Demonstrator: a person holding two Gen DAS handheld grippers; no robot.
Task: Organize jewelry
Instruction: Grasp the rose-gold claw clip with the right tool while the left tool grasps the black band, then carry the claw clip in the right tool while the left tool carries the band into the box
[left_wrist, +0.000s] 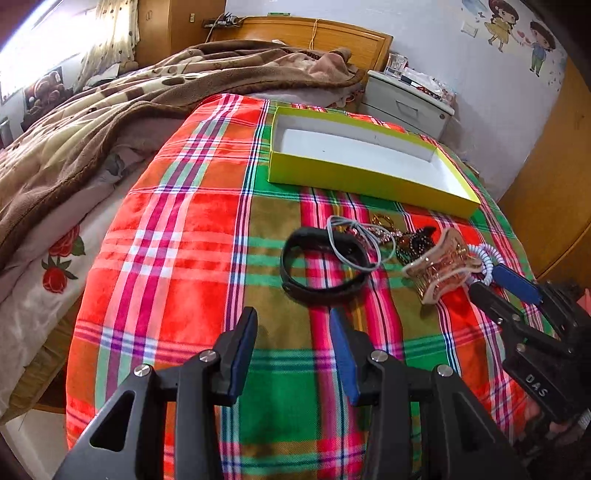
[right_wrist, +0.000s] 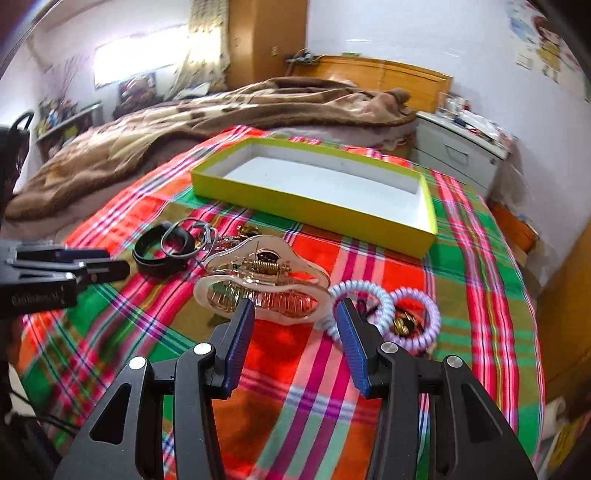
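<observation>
A: Start at the right claw (right_wrist: 295, 314). How does it stand?

B: Released, jaws apart with nothing between the pads. It sits just short of the clear pink hair clip (right_wrist: 264, 284), which lies on its side on the plaid blanket (right_wrist: 314, 387) with its metal spring facing up. The left claw (left_wrist: 291, 321) is likewise spread and empty, aimed at the black band (left_wrist: 317, 266), not touching it.

A: So the step in hand is picking up the clip?

B: That is my reading. The clip is wider than it is deep, so I would bring the pads across its narrow waist near the spring, not along its long curved edge, where smooth plastic could slip out.

A: Anything close that could get caught?

B: The pale spiral hair ties (right_wrist: 384, 310) lie just beside the clip on the right, nearly under the right-hand pad. I would shift slightly left so the pad comes down on cloth. Farther left, the grey elastic loops (left_wrist: 351, 243) overlap the black band, with a tangle of gold and dark beaded pieces (left_wrist: 410, 240) between band and clip.

A: And where does it all go?

B: Into the yellow box (right_wrist: 310, 210), beyond the pile on the same blanket, open and showing only its white floor. Lift the clip clear of the box wall before carrying it over.
</observation>
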